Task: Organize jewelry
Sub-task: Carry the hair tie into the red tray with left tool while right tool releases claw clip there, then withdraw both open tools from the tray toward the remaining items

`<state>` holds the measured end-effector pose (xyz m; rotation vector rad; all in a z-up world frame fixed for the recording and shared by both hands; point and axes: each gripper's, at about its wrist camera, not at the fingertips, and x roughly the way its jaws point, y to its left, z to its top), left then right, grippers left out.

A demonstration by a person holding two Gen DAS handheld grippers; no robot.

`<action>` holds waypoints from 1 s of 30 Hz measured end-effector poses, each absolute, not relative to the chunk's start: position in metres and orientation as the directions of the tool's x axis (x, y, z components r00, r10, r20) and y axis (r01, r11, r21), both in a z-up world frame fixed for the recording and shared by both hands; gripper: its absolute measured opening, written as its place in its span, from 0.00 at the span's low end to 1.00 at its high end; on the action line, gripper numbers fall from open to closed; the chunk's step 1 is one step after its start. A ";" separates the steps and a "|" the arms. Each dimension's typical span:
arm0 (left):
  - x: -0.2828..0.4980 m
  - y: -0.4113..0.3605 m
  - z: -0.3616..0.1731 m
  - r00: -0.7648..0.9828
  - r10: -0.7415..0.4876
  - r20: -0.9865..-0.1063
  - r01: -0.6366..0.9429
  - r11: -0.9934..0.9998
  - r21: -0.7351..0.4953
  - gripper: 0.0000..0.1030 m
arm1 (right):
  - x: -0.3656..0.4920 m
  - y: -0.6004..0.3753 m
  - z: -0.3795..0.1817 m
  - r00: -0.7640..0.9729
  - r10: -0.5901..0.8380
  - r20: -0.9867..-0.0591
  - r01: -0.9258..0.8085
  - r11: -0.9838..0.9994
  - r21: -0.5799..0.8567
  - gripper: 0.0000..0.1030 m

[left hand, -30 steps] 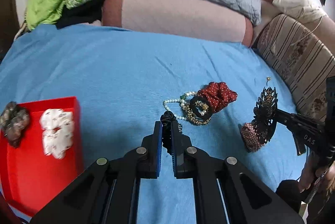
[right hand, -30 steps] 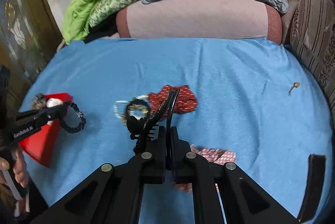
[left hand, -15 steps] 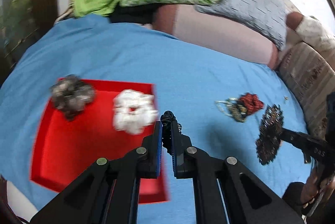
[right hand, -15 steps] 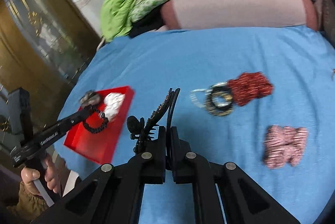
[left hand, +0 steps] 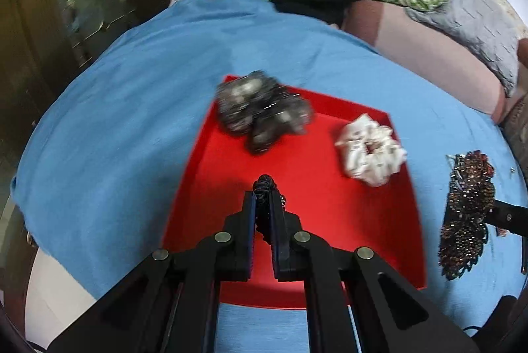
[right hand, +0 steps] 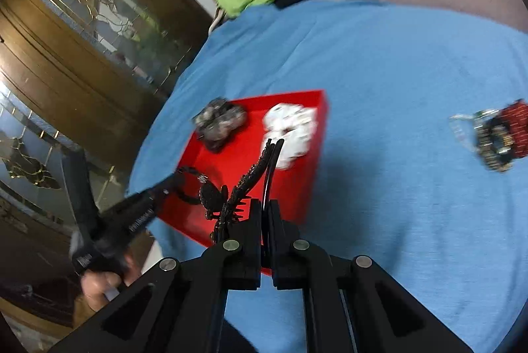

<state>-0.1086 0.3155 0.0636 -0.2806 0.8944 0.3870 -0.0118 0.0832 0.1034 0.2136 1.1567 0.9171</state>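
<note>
In the left wrist view, the left tongs [left hand: 264, 204] are pinching a black beaded bracelet [left hand: 263, 184] tight above the red tray [left hand: 330, 221], which is sitting on the blue bedsheet [left hand: 132, 122] and holding a grey scrunchie [left hand: 260, 115] and a white scrunchie [left hand: 369, 150]. In the right wrist view, the right tongs [right hand: 265, 211] are clamping a black hair claw [right hand: 250, 181] over the tray's near edge, while a red scrunchie [right hand: 516, 125] and bangles [right hand: 495, 145] are lying well apart on the sheet.
</note>
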 end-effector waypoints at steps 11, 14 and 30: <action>-0.115 0.336 0.042 0.518 0.215 -0.828 -0.486 0.870 -0.078 0.07 | -0.012 0.128 0.049 0.027 0.642 -0.766 -0.481 0.681 0.553 0.05; -0.115 0.338 0.038 0.506 0.219 -0.834 -0.500 0.863 -0.076 0.08 | -0.012 0.130 0.044 0.038 0.627 -0.778 -0.485 0.692 0.534 0.05; -0.135 0.336 0.068 0.537 0.260 -0.802 -0.528 0.846 -0.080 0.42 | -0.026 0.136 0.059 0.155 0.571 -0.806 -0.574 0.716 0.397 0.34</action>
